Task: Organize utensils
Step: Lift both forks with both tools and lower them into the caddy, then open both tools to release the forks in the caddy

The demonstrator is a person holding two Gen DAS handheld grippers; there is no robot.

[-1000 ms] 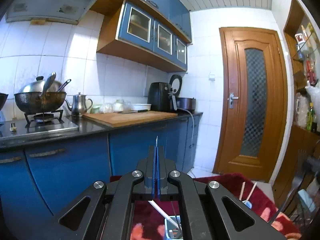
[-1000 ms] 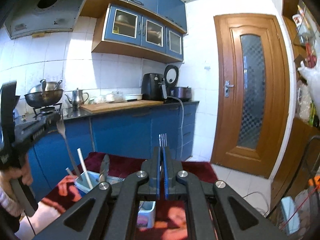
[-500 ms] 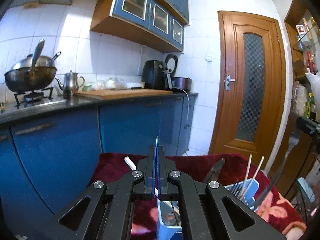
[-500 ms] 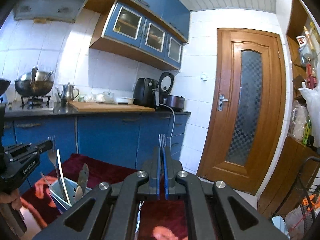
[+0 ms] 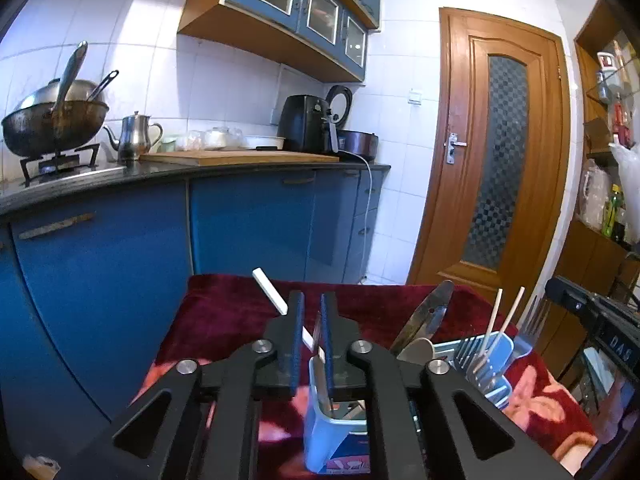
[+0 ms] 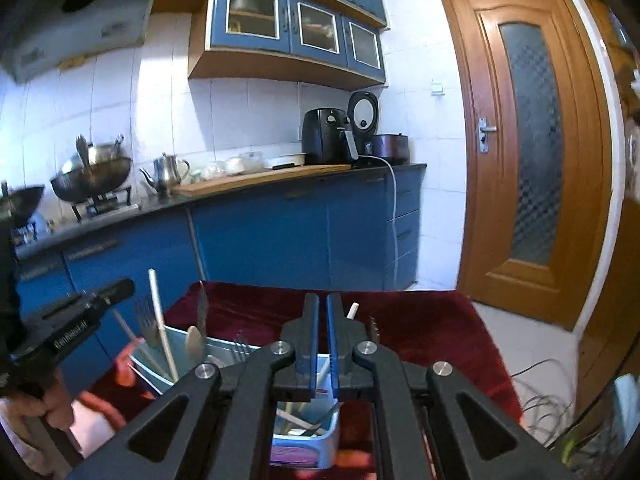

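The left claw (image 5: 312, 312) has just been opening; its blue-padded jaws stand slightly spread, with a thin metal utensil handle (image 5: 319, 350) upright between them, hard against the right pad, its lower end in a light-blue plastic holder (image 5: 334, 436) on a dark red floral cloth (image 5: 224, 312). A white chopstick (image 5: 269, 289) leans up-left. The right claw (image 6: 323, 320) is pressed together on nothing, above another blue holder (image 6: 320, 440). Forks (image 5: 532, 316) and chopsticks stand in a slotted caddy (image 5: 500, 354). No writing reads clearly.
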